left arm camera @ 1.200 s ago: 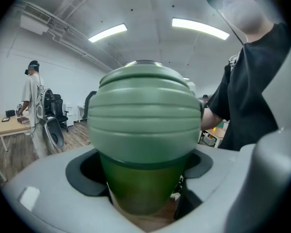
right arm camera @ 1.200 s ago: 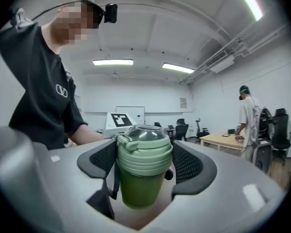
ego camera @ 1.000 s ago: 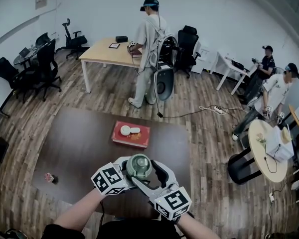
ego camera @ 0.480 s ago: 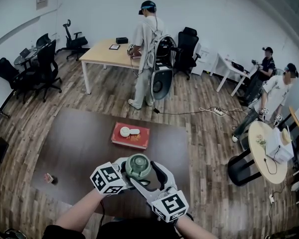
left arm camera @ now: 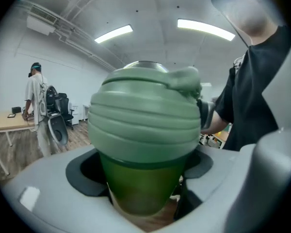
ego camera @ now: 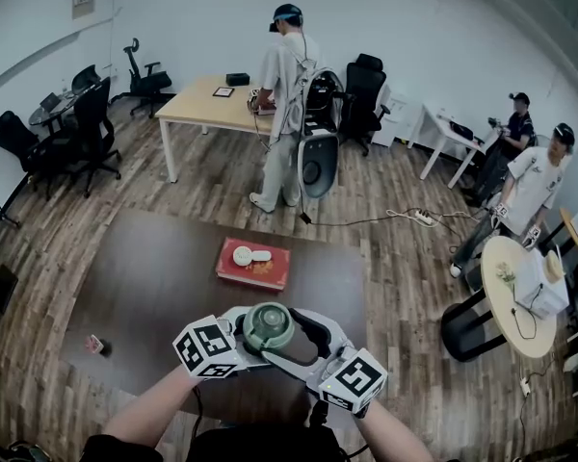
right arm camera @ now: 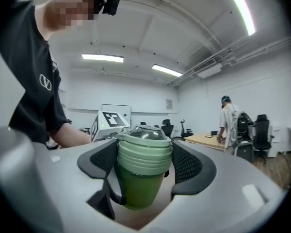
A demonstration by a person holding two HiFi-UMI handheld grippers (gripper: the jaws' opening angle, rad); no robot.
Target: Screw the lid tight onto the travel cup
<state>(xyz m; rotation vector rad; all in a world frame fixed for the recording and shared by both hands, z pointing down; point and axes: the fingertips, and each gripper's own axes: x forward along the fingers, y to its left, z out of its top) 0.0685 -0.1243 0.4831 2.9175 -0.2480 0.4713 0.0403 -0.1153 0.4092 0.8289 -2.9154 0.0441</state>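
Nearest, over the desk's (ego camera: 154,277) front edge: left gripper (left arm camera: 144,176), fingers (left arm camera: 85,176) pinching the cup (left arm camera: 136,191) by its dark green body. Right gripper (right arm camera: 144,161): fingers (right arm camera: 189,166) clamped either side of the ribbed lid (right arm camera: 144,152) (seated on the cup, no gap showing). Step judged: tightening. Next move calls for a firm twist of the lid against a steady left hold. Farther: red tray (ego camera: 254,263) mid-desk; person (ego camera: 287,94) at a far table (ego camera: 207,99).
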